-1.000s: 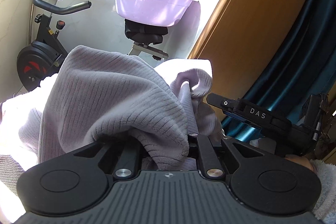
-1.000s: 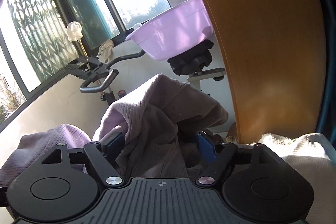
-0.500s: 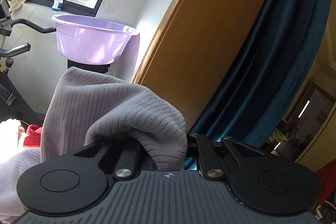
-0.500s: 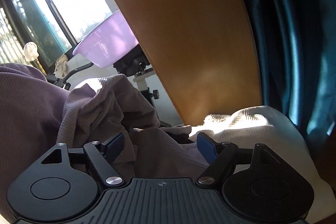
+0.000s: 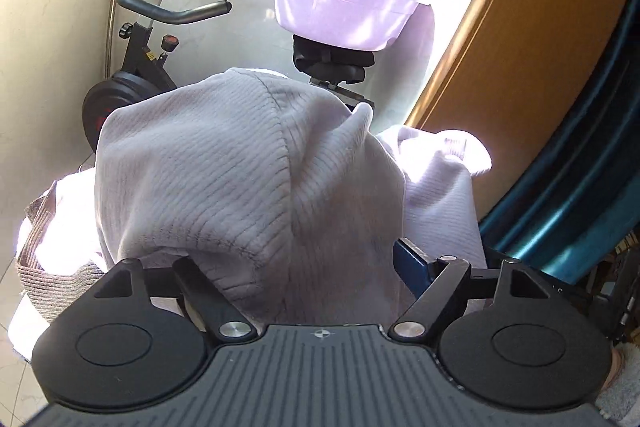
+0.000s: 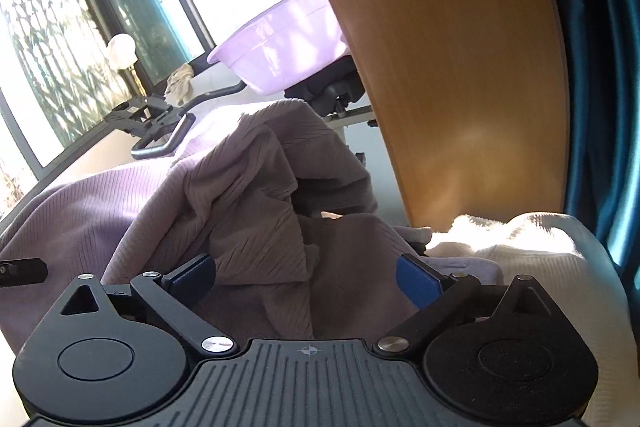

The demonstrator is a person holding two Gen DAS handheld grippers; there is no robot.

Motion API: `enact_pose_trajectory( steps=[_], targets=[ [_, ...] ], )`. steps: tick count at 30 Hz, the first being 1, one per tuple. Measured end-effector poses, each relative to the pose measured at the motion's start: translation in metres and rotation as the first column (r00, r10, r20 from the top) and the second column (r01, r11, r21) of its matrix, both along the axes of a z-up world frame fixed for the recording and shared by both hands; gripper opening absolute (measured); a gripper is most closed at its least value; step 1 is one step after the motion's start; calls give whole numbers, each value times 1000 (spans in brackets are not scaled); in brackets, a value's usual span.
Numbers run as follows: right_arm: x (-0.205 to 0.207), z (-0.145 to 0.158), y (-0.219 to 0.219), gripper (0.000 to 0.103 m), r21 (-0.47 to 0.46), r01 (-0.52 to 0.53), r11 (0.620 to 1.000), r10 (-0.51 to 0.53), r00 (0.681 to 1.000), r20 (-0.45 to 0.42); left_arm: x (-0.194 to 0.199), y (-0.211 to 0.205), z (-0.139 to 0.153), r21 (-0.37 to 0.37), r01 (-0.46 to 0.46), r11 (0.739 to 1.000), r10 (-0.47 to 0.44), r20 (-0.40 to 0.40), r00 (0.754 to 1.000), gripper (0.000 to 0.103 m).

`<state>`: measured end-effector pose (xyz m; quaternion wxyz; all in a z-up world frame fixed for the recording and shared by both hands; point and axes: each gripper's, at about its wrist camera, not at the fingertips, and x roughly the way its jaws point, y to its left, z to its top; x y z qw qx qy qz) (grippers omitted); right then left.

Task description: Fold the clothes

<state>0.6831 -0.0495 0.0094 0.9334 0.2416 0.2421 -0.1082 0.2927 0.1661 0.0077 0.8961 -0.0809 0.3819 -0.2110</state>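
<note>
Sunlit room corner: pale marble wall, wooden door panel (image 5: 532,39), teal curtain (image 5: 580,163), window above. Nearest the lens in the left wrist view, the left gripper (image 5: 308,267) has its jaws spread wide, with a bunched fold of the ribbed lilac-grey knit garment (image 5: 240,163) heaped between and over them; the cloth drapes across the gap, not pinched. Half a second ago the same jaws were drawn in tight on a fold of this garment, so the left tongs have let go, or are regrasping, and the view has swung back from the curtain toward the wall. The right gripper (image 6: 304,279) is likewise wide open, blue pads clear on both sides, with crumpled garment (image 6: 256,211) lying loose in the gap; its opening matches the two earlier frames, so no grip there either. Judgement: the garment is currently held by neither tong, only resting on them and on whatever lies below, which is hidden. It is rumpled, with no flat fold visible, so the folding is not finished as it lies. Just beyond the garment on the right is a cream knit (image 6: 540,247); on the left, a woven basket (image 5: 44,267) with bright cloth in it. Farther back stands an exercise bike (image 5: 140,27), with a lilac plastic basin (image 5: 340,15) sitting on its saddle.
</note>
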Motion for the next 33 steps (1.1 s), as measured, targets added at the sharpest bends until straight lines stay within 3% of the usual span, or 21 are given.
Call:
enact_pose_trajectory(
  steps=[2, 6, 8, 9, 10, 12, 16, 18, 20, 21, 22, 24, 26, 33],
  targets=[
    [18, -3, 13, 102, -57, -35, 998, 34, 999, -14, -1, -2, -9, 48, -9, 999, 9, -8, 1000, 90],
    [54, -15, 26, 102, -71, -83, 994, 82, 996, -23, 8, -1, -32, 49, -29, 998, 32, -56, 998, 95],
    [63, -18, 32, 75, -26, -159, 987, 159, 987, -13, 12, -1, -39, 47, -20, 999, 23, -68, 997, 98],
    [66, -17, 37, 41, -13, -201, 980, 201, 980, -11, 14, -1, -42, 48, -15, 999, 19, -72, 997, 98],
    [64, -14, 45, 32, -41, -215, 976, 214, 977, -14, 16, 1, -43, 43, -16, 999, 19, -77, 997, 99],
    [57, -7, 60, 20, -80, -254, 964, 253, 967, -21, 19, 5, -46, 32, -17, 999, 20, -88, 996, 100],
    [28, 3, 62, 17, -26, -292, 956, 292, 956, -35, 30, 18, -58, -26, -42, 999, 38, -142, 989, 101],
    [16, 4, 50, 21, 41, -246, 968, 248, 967, -49, 35, 22, -63, -47, -53, 997, 44, -161, 986, 102],
    [7, 7, 44, 41, 2, -161, 987, 161, 986, -51, 38, 24, -66, -58, -62, 996, 51, -169, 984, 102],
    [2, 9, 42, 55, -34, -115, 993, 114, 993, -43, 40, 24, -66, -60, -67, 996, 56, -167, 984, 102],
    [0, 11, 41, 77, -69, -84, 994, 83, 996, -24, 41, 23, -65, -62, -77, 995, 66, -165, 984, 102],
    [4, 12, 36, 102, -77, -45, 996, 45, 999, -6, 44, 23, -64, -65, -105, 992, 94, -153, 984, 102],
    [15, 9, 30, 102, -46, -56, 997, 56, 998, -13, 48, 23, -65, -71, -123, 990, 112, -144, 983, 102],
    [71, -20, 36, 102, -87, -109, 990, 100, 989, -107, 63, 21, -77, -78, -165, 983, 153, -139, 978, 103]
  ],
)
